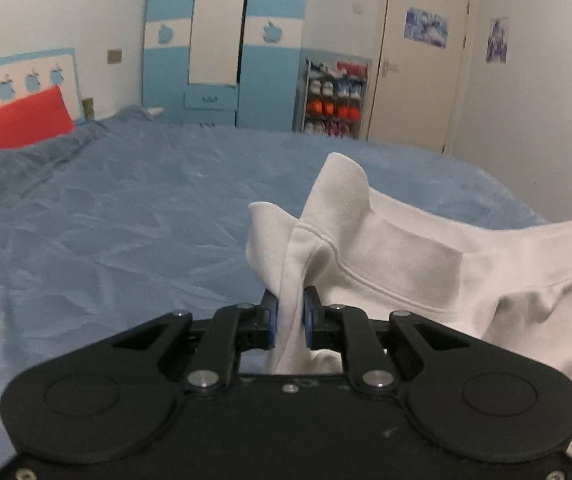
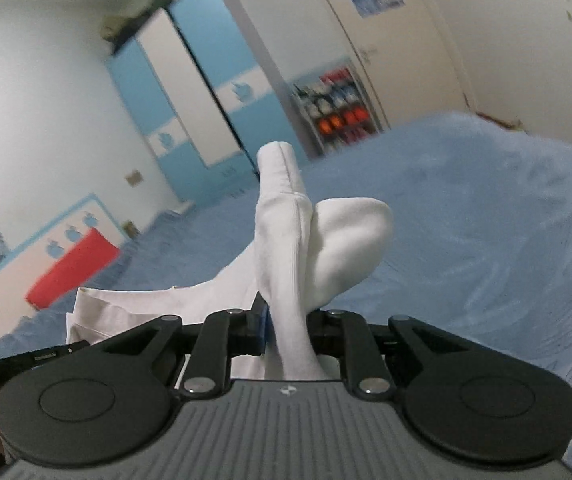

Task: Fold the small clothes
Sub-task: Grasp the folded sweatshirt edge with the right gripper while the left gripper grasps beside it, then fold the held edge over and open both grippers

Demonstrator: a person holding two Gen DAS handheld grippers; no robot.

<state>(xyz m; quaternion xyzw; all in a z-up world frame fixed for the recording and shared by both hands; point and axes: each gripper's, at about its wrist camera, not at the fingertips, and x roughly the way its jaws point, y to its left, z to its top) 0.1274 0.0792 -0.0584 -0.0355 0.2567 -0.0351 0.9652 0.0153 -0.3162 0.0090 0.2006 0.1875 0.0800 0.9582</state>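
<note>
Garment status: white garment (image 1: 406,248) is lifted clear of the blue bedspread (image 1: 126,220) and hangs between both grippers

Left gripper (image 1: 290,312): jaws closed on a bunched fold of the white fabric. Blue pads (image 1: 270,312) press the cloth from both sides. A ribbed seam of the garment runs from the grip point toward the right of the left wrist view, and the remaining fabric spreads out to the right edge. Small printed text is visible on the cloth at lower right; it is too small to read

Right gripper (image 2: 286,320): jaws clamped on a second gathered section of the same garment. The fabric rises above the grip as two rounded folds, side by side and touching. More cloth trails to the left, toward part of the left gripper's body at the left edge of the right wrist view

Surroundings: red pillow (image 1: 18,120) lies at the head of the bed. Blue-and-white wardrobe (image 1: 222,40) stands against the far wall, with a shoe rack (image 1: 334,96) just beside it and a white door (image 1: 418,52) next to the rack
</note>
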